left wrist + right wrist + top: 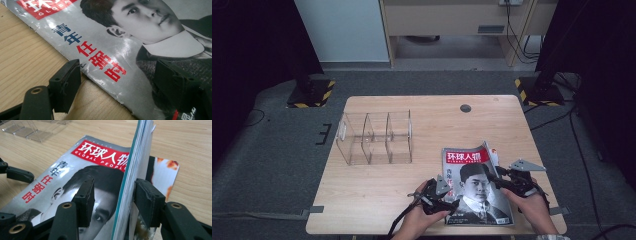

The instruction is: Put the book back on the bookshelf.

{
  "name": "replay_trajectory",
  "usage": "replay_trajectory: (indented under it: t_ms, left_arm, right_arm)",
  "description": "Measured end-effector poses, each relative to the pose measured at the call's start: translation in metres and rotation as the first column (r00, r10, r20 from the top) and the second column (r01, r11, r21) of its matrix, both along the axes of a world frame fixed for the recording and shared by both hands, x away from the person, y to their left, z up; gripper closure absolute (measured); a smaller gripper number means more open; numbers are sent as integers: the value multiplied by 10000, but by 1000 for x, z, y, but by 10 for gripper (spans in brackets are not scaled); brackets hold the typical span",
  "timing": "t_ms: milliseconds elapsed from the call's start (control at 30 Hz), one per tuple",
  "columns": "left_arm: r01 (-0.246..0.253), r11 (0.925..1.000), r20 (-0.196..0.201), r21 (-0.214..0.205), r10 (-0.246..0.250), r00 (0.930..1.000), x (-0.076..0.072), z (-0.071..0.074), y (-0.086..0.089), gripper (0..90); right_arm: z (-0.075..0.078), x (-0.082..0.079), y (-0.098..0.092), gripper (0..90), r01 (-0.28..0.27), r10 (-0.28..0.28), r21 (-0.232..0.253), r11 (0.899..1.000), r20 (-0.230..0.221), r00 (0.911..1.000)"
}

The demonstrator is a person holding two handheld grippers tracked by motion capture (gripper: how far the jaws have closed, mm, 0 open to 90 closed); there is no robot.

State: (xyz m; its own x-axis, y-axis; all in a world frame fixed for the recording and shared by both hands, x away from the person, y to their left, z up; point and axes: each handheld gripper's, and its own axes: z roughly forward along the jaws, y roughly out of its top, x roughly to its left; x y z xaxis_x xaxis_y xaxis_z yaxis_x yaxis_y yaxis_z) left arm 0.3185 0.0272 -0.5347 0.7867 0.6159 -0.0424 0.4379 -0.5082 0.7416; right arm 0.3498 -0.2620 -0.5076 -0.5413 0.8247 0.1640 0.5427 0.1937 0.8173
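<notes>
Organizer (374, 137) well apart from magazine (474, 187)

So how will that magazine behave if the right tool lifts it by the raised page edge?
The magazine will probably flop: its raised pages already bend up while the cover lies flat. The glossy cover looks slippery, so it may slide on the table. The right tool has one pad against the pages, one still clear.

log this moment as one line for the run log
left gripper: open, jaws astride magazine left edge | right gripper: open, jaws around raised right edge, one pad touching | clear organizer: empty
</notes>
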Motion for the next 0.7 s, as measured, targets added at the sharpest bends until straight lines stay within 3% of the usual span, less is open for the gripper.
replay_trajectory:
  t_ms: [167, 467, 700]
  left_arm:
    - [-4, 10000, -1, -3, 4, 10000, 0, 0, 0, 209]
    - [-6, 10000, -1, -2, 6, 10000, 0, 0, 0, 208]
    - [-8, 10000, 0, 0, 8, 10000, 0, 0, 0, 208]
  right_arm:
    - [-3, 0, 2, 519, -223, 230, -297, 9993, 225, 9995]
    - [-10, 2, 6, 436, -166, 161, -361, 9992, -153, 9998]
    - [-13, 5, 6, 429, -107, 99, -190, 9998, -415, 9991]
